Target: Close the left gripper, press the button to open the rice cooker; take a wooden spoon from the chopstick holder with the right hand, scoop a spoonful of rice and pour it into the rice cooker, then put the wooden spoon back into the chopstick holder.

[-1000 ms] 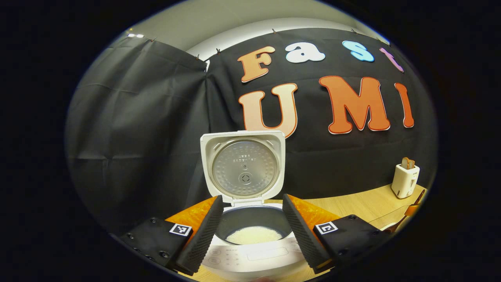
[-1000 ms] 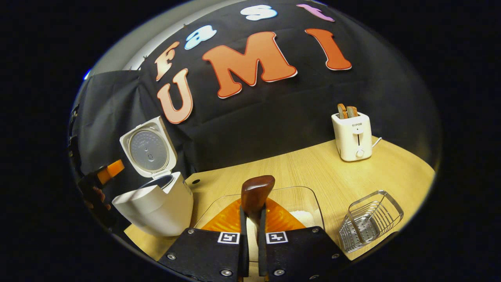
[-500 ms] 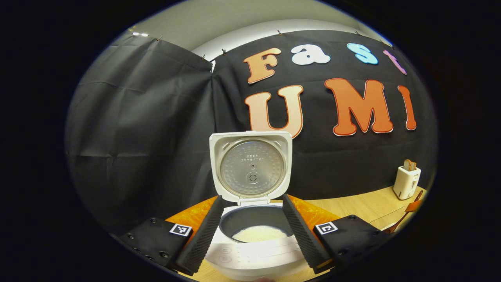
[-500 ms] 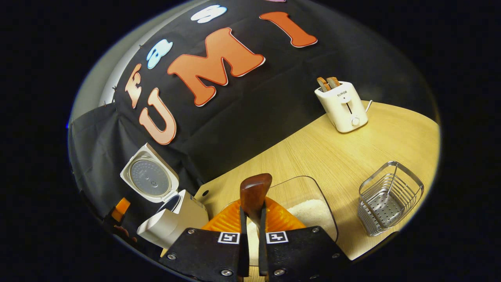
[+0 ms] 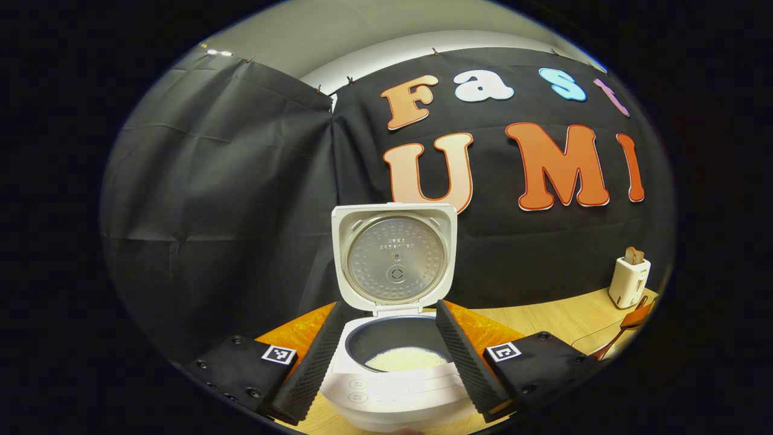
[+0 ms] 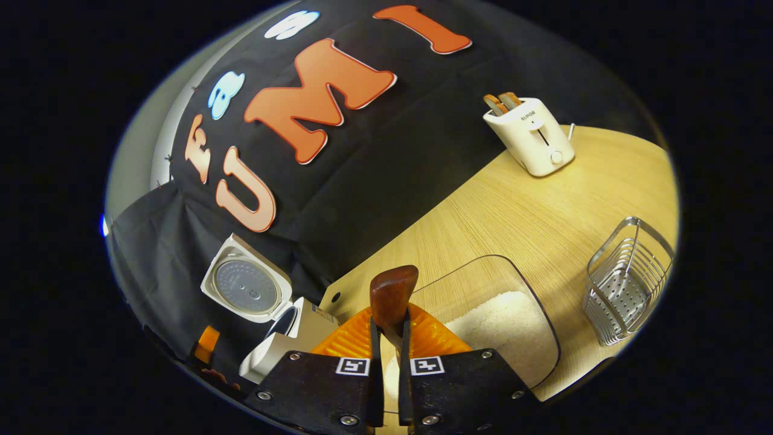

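Note:
The white rice cooker (image 5: 398,386) stands with its lid (image 5: 394,260) up, and white rice (image 5: 403,359) lies in its dark pot. My left gripper (image 5: 389,356) is open, one finger on each side of the pot, close in front of it. My right gripper (image 6: 388,329) is shut on the wooden spoon (image 6: 392,295), whose dark bowl sticks up past the fingers. The spoon is over the clear container of rice (image 6: 504,323). The wire chopstick holder (image 6: 628,281) stands to the right. The cooker (image 6: 275,338) is at the lower left in the right gripper view, with the left gripper (image 6: 206,341) beside it.
A white toaster (image 6: 532,134) with two slices in it stands at the back of the wooden table (image 6: 513,205); it is also at the far right in the left gripper view (image 5: 628,281). The booth's black cloth (image 5: 211,199) hangs close behind the cooker.
My right gripper has rolled and swung right with the spoon, so the rice container and holder show larger. My left gripper has drifted a little left and back from the cooker, still open.

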Tool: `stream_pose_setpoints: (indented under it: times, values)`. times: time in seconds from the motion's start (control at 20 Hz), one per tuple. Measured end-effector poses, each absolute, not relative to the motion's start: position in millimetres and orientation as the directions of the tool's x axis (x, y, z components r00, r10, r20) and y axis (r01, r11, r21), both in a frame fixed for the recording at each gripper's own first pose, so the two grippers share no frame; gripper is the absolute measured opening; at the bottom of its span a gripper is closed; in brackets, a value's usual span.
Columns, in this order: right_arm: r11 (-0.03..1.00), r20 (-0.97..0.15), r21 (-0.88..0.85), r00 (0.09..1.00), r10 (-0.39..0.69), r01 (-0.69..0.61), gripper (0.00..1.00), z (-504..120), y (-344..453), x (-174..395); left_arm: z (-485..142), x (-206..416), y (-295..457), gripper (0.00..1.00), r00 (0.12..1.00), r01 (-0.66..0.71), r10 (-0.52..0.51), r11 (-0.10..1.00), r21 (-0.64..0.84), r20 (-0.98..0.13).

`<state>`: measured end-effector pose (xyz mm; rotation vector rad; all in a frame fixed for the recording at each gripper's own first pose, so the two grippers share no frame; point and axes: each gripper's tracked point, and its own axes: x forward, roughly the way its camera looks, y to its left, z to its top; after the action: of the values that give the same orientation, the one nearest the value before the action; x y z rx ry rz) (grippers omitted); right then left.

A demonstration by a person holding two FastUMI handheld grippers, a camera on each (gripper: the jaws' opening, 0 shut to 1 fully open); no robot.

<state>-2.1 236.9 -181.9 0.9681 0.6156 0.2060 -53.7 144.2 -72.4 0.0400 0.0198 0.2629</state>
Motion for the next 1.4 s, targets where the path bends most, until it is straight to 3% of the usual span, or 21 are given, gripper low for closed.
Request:
stream_pose_setpoints:
  times: [0.45, 0.85, 0.9, 0.95, 1.35, 1.4]
  values:
    - [0.313, -0.401, 0.908, 0.788, 0.467, 0.277, 0.10, -207.6, 208.6, 2.3, -80.4, -46.0, 138.5, 0.98, 0.966, -0.257, 0.258, 0.966, 0.026, -0.038]
    - [0.103, -0.286, 0.957, 0.832, 0.475, 0.271, 0.10, -181.3, 173.2, 15.8, -87.4, -35.8, 122.7, 0.98, 0.972, -0.225, 0.225, 0.974, 0.008, -0.068]
    - [0.077, -0.273, 0.960, 0.840, 0.470, 0.269, 0.10, -179.3, 166.1, 17.5, -87.0, -36.5, 121.8, 0.94, 0.972, -0.225, 0.225, 0.974, 0.006, -0.067]
    - [0.043, -0.252, 0.964, 0.852, 0.458, 0.263, 0.10, -175.0, 157.7, 21.3, -86.5, -34.7, 120.4, 0.99, 0.972, -0.225, 0.225, 0.974, 0.005, -0.068]
    - [-0.179, -0.157, 0.948, 0.875, 0.458, 0.264, 0.10, -163.4, 135.9, 42.7, -88.7, -22.1, 92.2, 0.93, 0.984, -0.162, 0.160, 0.987, -0.012, -0.082]
    - [-0.210, -0.132, 0.944, 0.876, 0.464, 0.254, 0.10, -157.7, 136.7, 44.0, -90.0, -20.3, 90.8, 0.96, 0.984, -0.160, 0.158, 0.987, -0.014, -0.086]
